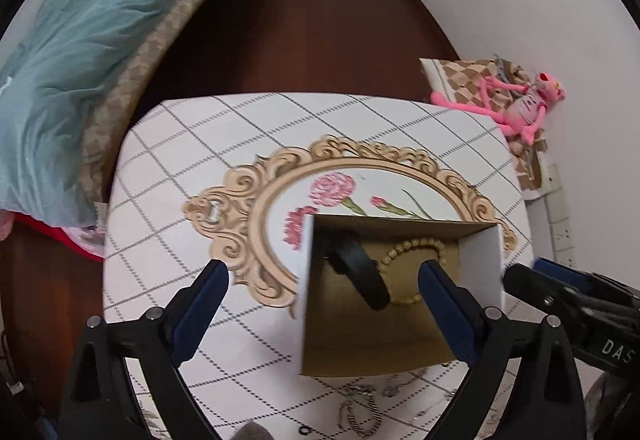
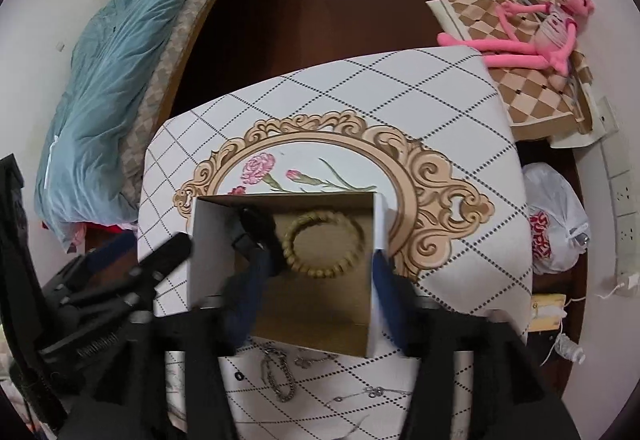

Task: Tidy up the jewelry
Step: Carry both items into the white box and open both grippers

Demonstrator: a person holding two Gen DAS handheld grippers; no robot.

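An open cardboard box (image 1: 352, 340) (image 2: 320, 304), white outside and brown inside, stands on the table. In it lie a beige beaded bracelet (image 1: 416, 246) (image 2: 320, 268) and a black band (image 1: 356, 268) (image 2: 256, 228). My left gripper (image 1: 322, 268) is open wide and astride the box's left wall, one finger outside it and one over the inside. My right gripper (image 2: 320, 264) is open too, its blurred left finger inside the box and its right finger just outside the right wall. Neither holds anything. Each gripper shows at the edge of the other's view.
A silver chain bracelet (image 2: 280, 384) (image 1: 356, 412), a thin necklace (image 2: 376, 392) and a small black ring (image 2: 239, 376) lie near the table's front edge. A teal blanket (image 1: 80, 59) lies on the bed at left. A pink plush toy (image 2: 552, 35) and a white bag (image 2: 556, 224) are at right.
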